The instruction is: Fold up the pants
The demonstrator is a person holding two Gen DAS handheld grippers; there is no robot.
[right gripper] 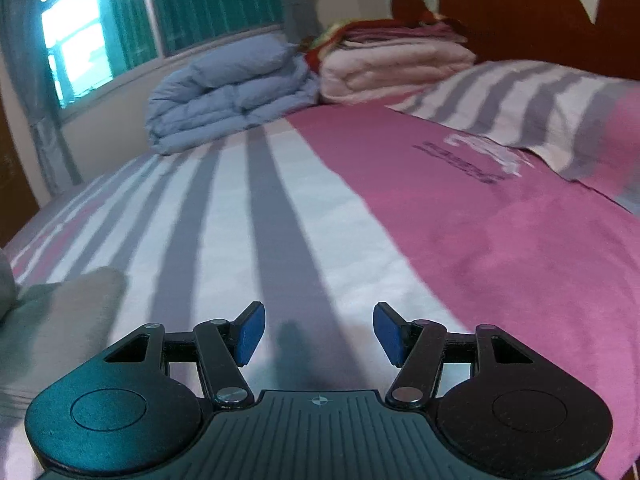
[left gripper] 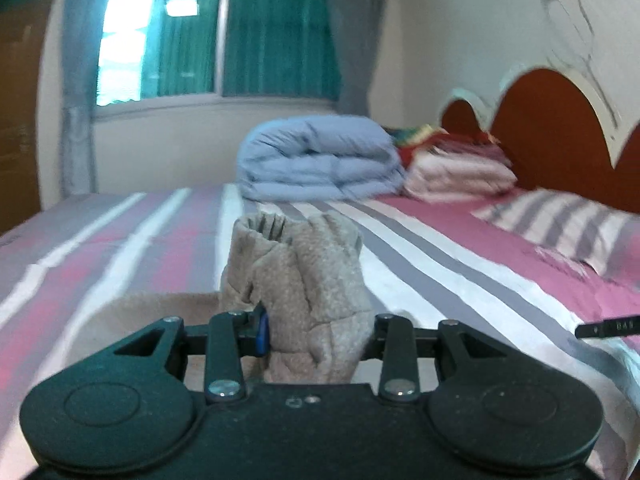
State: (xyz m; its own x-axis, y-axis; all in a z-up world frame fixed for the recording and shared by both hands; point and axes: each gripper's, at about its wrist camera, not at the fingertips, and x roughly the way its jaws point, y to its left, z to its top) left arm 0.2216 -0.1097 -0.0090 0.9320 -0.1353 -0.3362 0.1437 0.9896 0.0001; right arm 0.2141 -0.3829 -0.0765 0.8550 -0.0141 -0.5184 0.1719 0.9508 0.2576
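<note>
Only our left wrist view shows the left gripper (left gripper: 316, 332) pinching bunched beige pants (left gripper: 304, 280); the right gripper (right gripper: 319, 334) hangs wide, empty, above the striped bedsheet (right gripper: 240, 220).

Window: we saw a window (left gripper: 216, 40) with green panes, daylight at its left, grey curtains (left gripper: 78, 80) beside it.
Bed: we noted a striped bedsheet (right gripper: 248, 216), a folded blue quilt (left gripper: 320, 160), and a reddish-brown headboard (left gripper: 552, 128).
Walls: cream.

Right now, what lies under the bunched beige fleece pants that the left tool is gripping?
Under the bunched beige fleece pants, more beige cloth spreads over the pink, white and grey striped bedsheet. The left gripper hides the bunch's lower end.
</note>
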